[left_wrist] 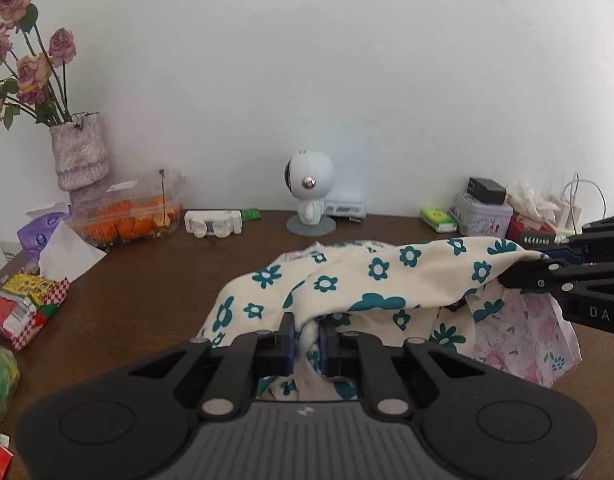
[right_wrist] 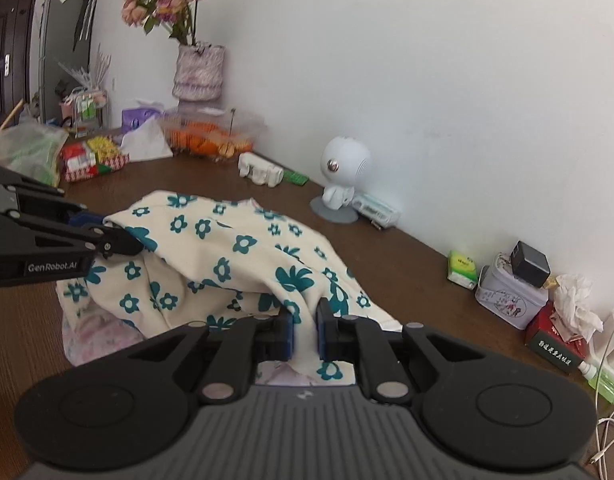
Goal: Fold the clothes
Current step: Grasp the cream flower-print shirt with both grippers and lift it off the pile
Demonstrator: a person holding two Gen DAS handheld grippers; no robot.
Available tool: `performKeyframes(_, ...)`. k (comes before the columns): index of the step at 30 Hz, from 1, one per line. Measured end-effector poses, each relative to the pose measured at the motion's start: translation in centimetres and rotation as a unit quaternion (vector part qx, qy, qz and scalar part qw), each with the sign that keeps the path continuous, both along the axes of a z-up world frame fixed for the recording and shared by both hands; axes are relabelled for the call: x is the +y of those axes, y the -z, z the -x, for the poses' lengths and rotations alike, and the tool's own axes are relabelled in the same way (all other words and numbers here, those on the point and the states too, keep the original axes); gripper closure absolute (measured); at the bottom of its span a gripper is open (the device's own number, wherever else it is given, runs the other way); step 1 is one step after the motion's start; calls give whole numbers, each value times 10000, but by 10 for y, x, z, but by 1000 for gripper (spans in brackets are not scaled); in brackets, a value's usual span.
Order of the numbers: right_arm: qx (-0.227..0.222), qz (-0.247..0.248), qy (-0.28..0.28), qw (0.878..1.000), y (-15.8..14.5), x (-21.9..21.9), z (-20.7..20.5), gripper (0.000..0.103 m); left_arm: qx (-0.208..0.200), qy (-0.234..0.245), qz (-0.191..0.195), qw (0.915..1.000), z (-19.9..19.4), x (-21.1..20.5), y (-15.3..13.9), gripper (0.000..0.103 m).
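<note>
A cream garment with teal flowers (left_wrist: 371, 280) lies bunched on the brown table (left_wrist: 155, 288); it also shows in the right wrist view (right_wrist: 227, 256). My left gripper (left_wrist: 307, 340) is shut on a fold of it at its near edge. My right gripper (right_wrist: 305, 336) is shut on another fold of the same garment. The right gripper shows in the left wrist view (left_wrist: 523, 272) at the right, and the left gripper in the right wrist view (right_wrist: 111, 236) at the left. The cloth hangs lifted between them. A pink floral garment (left_wrist: 527, 336) lies under it.
Along the wall stand a white robot figurine (left_wrist: 309, 192), a vase of dried roses (left_wrist: 81, 156), a clear box of oranges (left_wrist: 131, 216), a white clip (left_wrist: 213, 222), a tin (left_wrist: 483, 212) and tissue packs. Snack boxes (left_wrist: 23, 308) lie at the left. Cables (right_wrist: 603, 432) trail at the right.
</note>
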State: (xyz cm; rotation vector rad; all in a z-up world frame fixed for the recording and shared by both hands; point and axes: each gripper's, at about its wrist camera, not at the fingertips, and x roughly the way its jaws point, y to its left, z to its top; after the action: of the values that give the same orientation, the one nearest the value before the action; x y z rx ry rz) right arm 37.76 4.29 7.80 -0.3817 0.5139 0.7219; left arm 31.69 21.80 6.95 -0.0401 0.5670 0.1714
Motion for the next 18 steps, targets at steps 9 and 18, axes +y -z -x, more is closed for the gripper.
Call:
performKeyframes(9, 382, -264, 48, 9989, -22, -10, -7, 92, -138, -33, -4, 9999, 5, -4, -31, 95)
performKeyframes(18, -1106, -986, 573, 9873, -116, -43, 31, 95, -1371, 254, -166, 9901, 15, -36, -130, 96)
